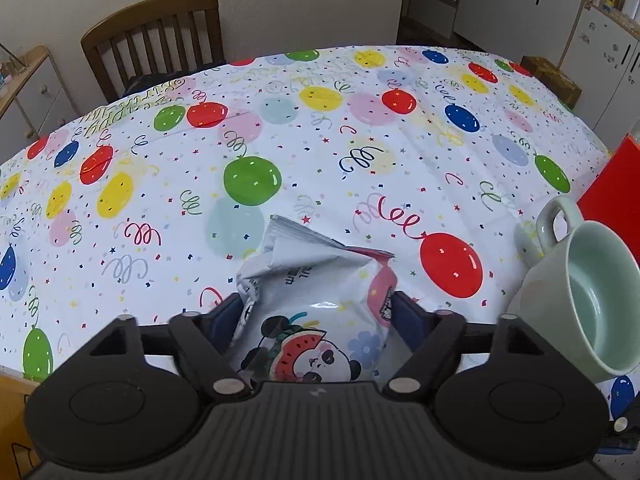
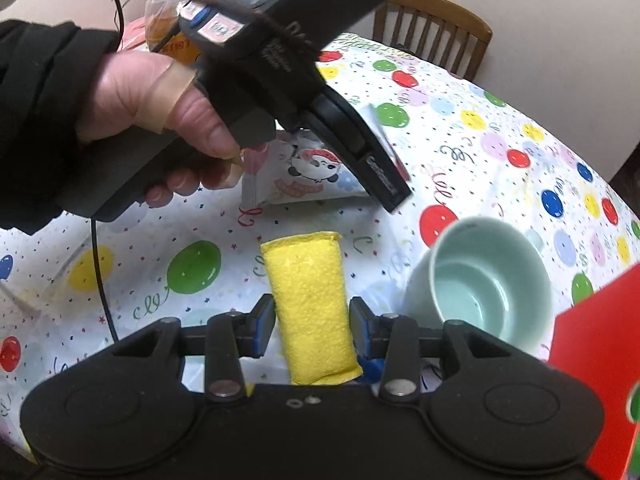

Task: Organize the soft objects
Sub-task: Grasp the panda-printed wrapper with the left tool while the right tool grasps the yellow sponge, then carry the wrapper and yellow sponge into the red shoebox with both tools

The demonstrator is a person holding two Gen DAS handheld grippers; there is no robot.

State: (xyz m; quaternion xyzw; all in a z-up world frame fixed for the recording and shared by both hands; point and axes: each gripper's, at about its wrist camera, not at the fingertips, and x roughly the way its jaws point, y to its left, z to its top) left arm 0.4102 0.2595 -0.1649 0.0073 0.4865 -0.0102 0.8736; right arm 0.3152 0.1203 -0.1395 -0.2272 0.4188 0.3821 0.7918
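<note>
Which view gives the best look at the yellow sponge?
The right wrist view. The yellow sponge lies lengthwise between the right gripper's fingers, its whole pitted top face visible, beside the mug. The left wrist view does not show it at all; there only the panda packet sits between the left gripper's fingers.

Bright, even indoor light with soft shadows; strong fisheye bending at edges, slight blur up close.

Got my left gripper (image 1: 314,312) round the panda snack bag (image 1: 316,304) on the balloon tablecloth (image 1: 280,152), pads touching both sides, green mug (image 1: 584,300) just to the right.
</note>
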